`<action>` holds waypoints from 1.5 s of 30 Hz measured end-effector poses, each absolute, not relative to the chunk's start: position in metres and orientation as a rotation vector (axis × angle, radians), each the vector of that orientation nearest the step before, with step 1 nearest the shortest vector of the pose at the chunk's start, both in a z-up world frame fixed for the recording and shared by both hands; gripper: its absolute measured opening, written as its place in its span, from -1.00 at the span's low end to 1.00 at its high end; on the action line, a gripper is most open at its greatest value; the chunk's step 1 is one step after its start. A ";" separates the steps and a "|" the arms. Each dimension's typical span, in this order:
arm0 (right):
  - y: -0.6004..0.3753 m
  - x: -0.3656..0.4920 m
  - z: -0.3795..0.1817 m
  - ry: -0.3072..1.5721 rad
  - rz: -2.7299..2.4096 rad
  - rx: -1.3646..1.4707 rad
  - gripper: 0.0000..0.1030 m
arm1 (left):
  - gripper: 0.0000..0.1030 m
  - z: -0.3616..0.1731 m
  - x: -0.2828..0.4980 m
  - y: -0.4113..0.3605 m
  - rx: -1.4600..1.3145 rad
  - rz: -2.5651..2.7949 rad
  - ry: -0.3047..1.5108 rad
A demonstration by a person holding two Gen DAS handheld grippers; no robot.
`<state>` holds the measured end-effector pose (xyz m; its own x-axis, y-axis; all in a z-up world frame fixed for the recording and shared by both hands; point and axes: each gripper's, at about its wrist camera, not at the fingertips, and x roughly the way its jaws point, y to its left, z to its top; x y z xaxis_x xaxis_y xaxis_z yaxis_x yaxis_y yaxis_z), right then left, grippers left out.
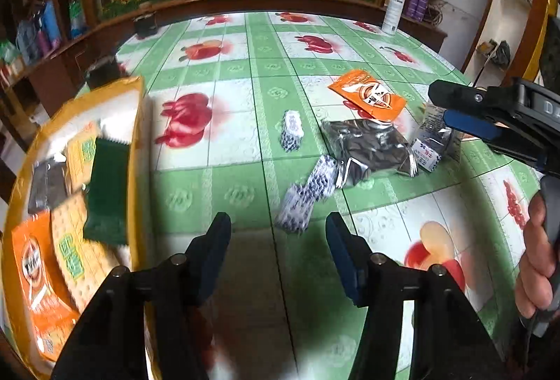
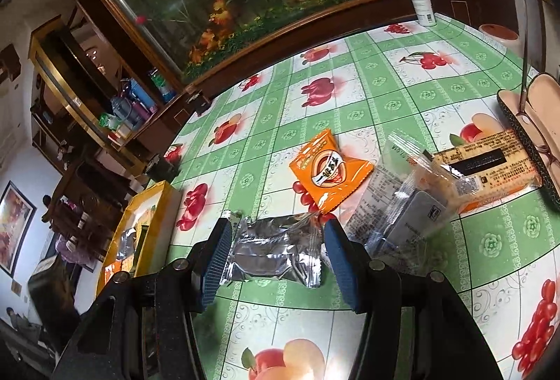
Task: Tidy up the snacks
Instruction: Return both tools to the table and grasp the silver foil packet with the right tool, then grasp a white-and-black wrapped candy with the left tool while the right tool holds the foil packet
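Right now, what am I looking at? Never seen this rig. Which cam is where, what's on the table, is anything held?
No robot here: a person holds a two-finger claw in each hand, with a fisheye camera on each looking along its fingers.

The left wrist view shows the left claw open over a blue-and-white candy on the fruit-print tablecloth, gripping nothing. A yellow box of sorted snacks sits to its left; the right claw and the hand holding it show at right.

In the right wrist view, the right claw straddles a silver packet; whether the pads press it is unclear. Beyond lie an orange packet, clear-wrapped snacks and a cracker pack.
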<state>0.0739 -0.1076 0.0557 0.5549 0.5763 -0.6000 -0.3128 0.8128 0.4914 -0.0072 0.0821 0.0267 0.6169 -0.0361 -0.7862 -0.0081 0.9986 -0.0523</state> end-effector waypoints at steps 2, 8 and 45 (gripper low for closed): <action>-0.106 0.073 0.056 0.829 0.543 0.342 0.15 | 0.08 0.025 0.001 0.078 -0.055 -0.022 0.926; -0.103 0.072 0.057 0.831 0.553 0.333 0.15 | -0.12 0.010 0.014 0.068 -0.016 0.014 0.973; -0.015 0.062 0.028 0.941 0.708 -0.168 0.42 | -0.63 0.009 -0.031 0.080 -0.173 -0.062 0.854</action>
